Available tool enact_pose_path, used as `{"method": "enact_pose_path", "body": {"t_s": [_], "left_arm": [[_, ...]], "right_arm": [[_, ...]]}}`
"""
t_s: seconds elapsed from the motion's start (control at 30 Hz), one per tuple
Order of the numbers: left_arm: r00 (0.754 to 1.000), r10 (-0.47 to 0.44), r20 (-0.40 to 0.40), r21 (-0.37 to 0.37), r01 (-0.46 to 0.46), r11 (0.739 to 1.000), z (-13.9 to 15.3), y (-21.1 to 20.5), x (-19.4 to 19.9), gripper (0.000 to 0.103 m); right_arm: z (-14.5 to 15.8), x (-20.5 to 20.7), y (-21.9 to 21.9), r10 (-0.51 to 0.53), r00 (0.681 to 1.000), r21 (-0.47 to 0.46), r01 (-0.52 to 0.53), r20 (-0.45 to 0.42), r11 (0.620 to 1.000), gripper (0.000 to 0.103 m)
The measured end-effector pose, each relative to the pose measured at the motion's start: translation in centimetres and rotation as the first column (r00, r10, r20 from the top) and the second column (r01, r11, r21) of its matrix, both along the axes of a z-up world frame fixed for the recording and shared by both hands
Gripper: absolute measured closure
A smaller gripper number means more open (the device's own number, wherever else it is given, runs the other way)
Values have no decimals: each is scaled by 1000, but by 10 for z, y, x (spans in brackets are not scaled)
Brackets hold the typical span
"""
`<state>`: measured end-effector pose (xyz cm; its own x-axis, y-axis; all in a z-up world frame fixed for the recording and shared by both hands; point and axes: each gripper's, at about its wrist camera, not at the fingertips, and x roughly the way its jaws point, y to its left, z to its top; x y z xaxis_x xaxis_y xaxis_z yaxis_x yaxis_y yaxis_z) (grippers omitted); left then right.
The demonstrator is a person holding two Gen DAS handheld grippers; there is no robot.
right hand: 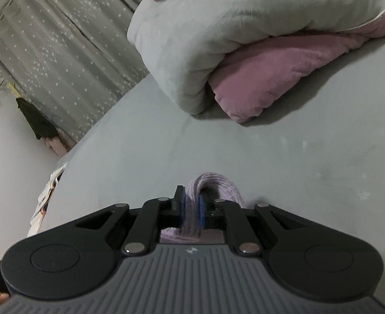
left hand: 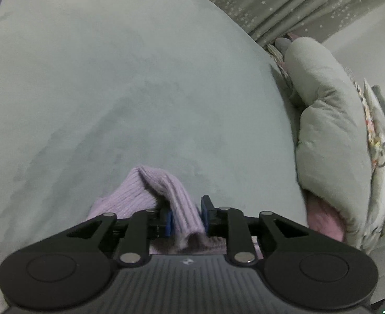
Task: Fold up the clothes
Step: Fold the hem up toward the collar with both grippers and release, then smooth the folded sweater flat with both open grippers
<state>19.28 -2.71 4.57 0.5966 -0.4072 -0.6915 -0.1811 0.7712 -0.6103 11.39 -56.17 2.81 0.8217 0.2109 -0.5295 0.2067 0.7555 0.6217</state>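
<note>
The person is laying a lilac ribbed knit garment (left hand: 150,196) down on the grey bed (left hand: 113,91), one edge in each tool, so the step in hand is probably the set-down of a fold. To do it well, both edges should be lowering level and together, the cloth kept lightly taut, and neither side let go until the knit is lying flat. The left gripper (left hand: 186,216) is holding its jaws narrowly parted around a bunched fold; a sliver of gap is showing at the right pad, so the pinch looks loosened. The right gripper (right hand: 190,209) is standing similarly narrow, its blue pads touching the knit loop on both sides
</note>
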Motion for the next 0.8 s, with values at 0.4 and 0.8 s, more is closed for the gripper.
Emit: {"method": "enact_pose_path", "body": {"t_s": [0.4, 0.8], "left_arm": [[980, -15, 198, 169, -20, 985, 54, 17, -44, 38], [912, -393, 119, 586, 255, 769, 32, -116, -94, 38]], "right_arm": [[34, 0, 9, -39, 999, -167, 43, 27, 985, 39], [58, -30, 103, 323, 946, -433, -296, -10, 852, 39]]}}
